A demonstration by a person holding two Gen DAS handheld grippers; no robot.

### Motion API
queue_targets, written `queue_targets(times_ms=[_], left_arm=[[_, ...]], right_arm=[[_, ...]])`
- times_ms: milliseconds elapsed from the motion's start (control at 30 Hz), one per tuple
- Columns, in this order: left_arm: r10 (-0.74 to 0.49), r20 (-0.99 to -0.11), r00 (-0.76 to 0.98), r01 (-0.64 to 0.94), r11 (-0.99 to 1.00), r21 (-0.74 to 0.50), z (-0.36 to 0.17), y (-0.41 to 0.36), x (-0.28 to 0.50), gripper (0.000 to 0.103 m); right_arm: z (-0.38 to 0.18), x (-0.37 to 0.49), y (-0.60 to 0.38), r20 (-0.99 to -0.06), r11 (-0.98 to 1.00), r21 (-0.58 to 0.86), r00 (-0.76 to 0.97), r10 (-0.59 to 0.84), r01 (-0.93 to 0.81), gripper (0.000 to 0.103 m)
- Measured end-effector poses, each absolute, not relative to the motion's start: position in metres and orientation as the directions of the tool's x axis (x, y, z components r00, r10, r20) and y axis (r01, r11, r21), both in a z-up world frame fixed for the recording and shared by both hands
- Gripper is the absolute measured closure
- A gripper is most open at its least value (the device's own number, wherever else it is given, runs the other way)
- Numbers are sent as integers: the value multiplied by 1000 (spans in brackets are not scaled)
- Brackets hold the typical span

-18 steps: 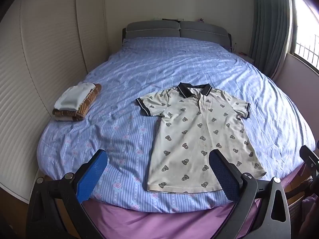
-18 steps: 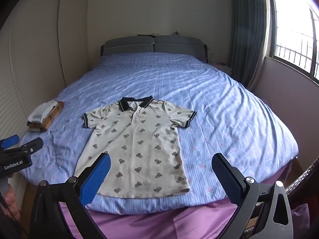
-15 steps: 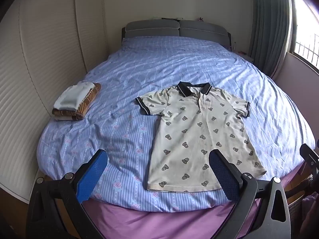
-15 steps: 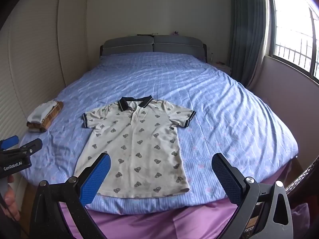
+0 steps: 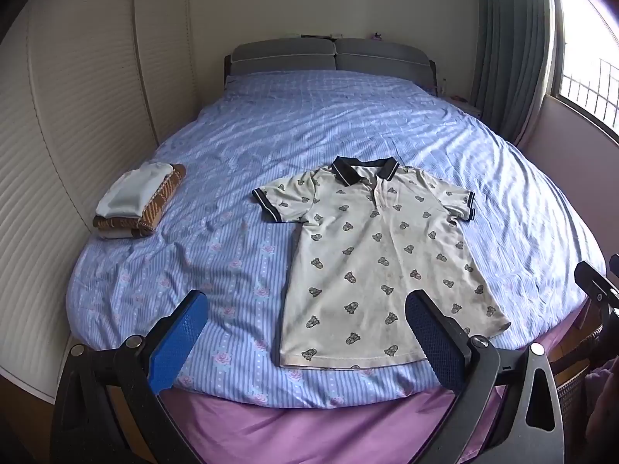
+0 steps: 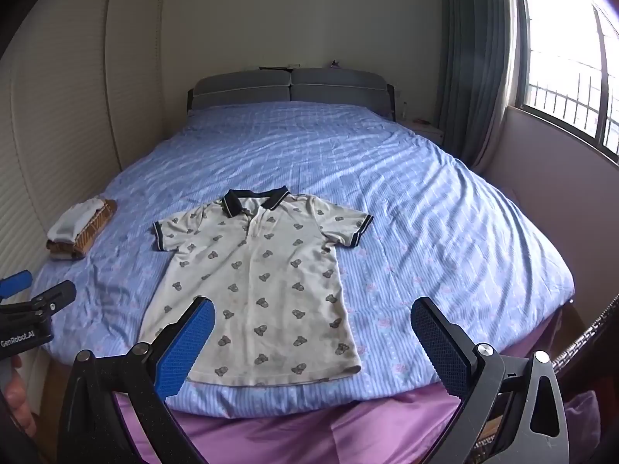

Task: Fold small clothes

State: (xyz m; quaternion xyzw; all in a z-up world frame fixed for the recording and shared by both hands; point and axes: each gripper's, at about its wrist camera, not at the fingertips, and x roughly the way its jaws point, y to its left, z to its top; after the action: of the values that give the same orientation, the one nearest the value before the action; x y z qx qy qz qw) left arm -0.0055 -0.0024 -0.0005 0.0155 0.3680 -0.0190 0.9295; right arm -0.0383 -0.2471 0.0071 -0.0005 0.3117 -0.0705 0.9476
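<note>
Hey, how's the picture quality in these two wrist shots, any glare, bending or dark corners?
Left wrist view: fisheye curves the blue striped bed and ribbed wall, corners go dark, the window at right is blown out; the cream bear-print polo shirt is sharp. Right wrist view: same bending, the bright barred window overexposed, shirt evenly lit.

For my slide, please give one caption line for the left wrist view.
Open left hand-held gripper above bed edge, polo shirt flat on blue sheet, folded pile at left.
</note>
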Motion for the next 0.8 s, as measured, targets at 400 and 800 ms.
queue_targets(times_ms=[400,800], left_arm=[[-23,-685,729,48,999,17,0,-4,-7,0],[-22,-683,730,48,999,20,-1,-4,-6,0]], right_arm=[[8,-37,-249,-591,990,-41,796,-133,135,1],[7,-36,-250,-592,990,-39,795,-134,137,1]])
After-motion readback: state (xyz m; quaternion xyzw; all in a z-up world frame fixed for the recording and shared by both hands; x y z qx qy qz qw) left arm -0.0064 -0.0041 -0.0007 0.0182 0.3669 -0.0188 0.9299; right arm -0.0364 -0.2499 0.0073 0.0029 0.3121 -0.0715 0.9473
